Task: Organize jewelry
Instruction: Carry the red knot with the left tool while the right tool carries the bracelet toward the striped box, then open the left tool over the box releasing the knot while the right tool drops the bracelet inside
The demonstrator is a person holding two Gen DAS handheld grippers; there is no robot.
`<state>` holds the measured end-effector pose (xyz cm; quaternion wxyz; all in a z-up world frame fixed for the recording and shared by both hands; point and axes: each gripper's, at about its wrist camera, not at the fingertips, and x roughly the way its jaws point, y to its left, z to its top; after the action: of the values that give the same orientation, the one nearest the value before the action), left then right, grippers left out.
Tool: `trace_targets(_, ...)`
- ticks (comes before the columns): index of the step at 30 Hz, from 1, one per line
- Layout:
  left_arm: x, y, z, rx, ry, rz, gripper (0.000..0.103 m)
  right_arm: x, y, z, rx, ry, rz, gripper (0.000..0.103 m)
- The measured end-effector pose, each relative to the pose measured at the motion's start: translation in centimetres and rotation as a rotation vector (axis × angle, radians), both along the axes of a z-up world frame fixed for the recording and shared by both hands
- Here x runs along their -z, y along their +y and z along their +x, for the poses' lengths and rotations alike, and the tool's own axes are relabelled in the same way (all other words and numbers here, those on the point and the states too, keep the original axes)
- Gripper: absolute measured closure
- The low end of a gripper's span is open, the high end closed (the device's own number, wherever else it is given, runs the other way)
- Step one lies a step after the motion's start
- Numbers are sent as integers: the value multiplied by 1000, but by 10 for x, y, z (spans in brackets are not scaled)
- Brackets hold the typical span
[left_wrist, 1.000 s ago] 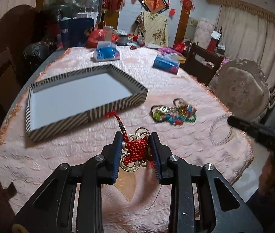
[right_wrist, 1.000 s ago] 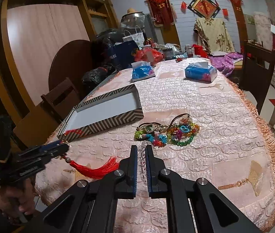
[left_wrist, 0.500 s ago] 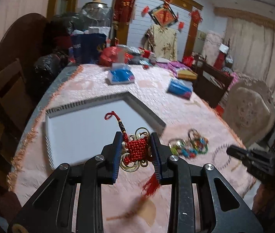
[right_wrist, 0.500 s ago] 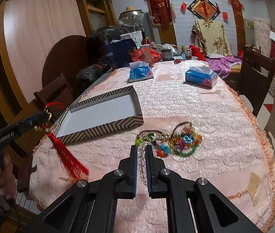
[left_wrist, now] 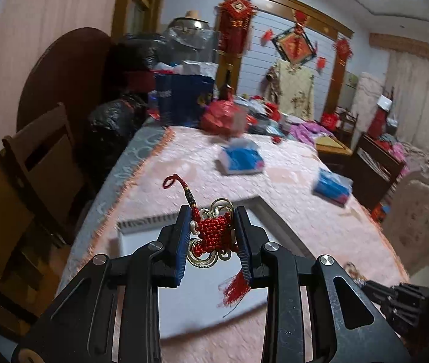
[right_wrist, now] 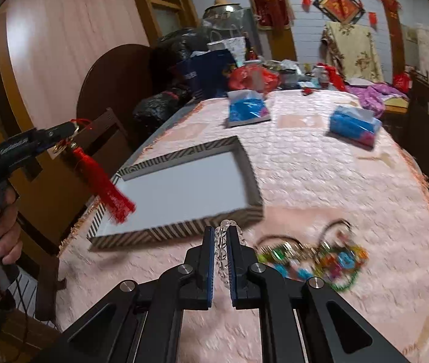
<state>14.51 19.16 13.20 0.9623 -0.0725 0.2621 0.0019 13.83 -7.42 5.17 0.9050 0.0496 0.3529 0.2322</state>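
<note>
The red woven Chinese-knot ornament with gold wire loops (left_wrist: 213,232) is pinched between the two blue-padded fingers of the left tool (left_wrist: 214,242) in the left wrist view, held in the air above the shallow striped-rimmed box with a white floor (left_wrist: 153,220). Its red cord loop (left_wrist: 172,181) curls up and left, and its red tassel (left_wrist: 235,287) hangs below the right finger. The box sits on the pink embossed tabletop (left_wrist: 290,199), with two blue tissue packs (left_wrist: 240,160) farther back. The right tool (left_wrist: 396,299) shows at the lower right edge.

In the right wrist view, the right tool (right_wrist: 221,260) is narrowed onto a strand of clear round beads (right_wrist: 222,242), gripped between its pads just in front of the box's (right_wrist: 184,230) near rim. A blurred heap of multicoloured bead bracelets (right_wrist: 314,260) lies on the tabletop (right_wrist: 320,187) to the right. At left, the left tool (right_wrist: 63,131) holds the ornament, whose tassel (right_wrist: 105,187) dangles over the box's left corner.
</note>
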Motion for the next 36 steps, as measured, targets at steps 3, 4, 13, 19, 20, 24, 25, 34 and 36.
trace_targets(3, 3, 12, 13, -29, -4, -12, 76, -5, 11, 17, -26, -4, 11, 96)
trace_targets(4, 10, 15, 19, -40, 6, -8, 75, -6, 14, 24, -34, -2, 24, 96)
trace_targets(13, 123, 19, 44, -84, 224, 89, 75, 3, 51, 79, -92, 23, 135, 96)
trace_targets(19, 169, 21, 26, -93, 329, 164, 74, 47, 67, 103, -72, 127, 165, 96)
trace_targets(20, 175, 21, 21, -93, 345, 174, 74, 55, 68, 105, -68, 145, 157, 96)
trace_targets(24, 182, 12, 5, -78, 353, 228, 72, 75, 65, 102, -61, 185, 152, 96)
trace_targets(25, 183, 13, 1, -84, 362, 218, 72, 78, 64, 100, -62, 190, 155, 96)
trace_targets(34, 180, 9, -42, -159, 384, 189, 71, 83, 65, 84, -103, 177, 190, 93)
trace_targets(36, 180, 9, -49, -159, 378, 177, 70, 78, 65, 80, -119, 170, 206, 83)
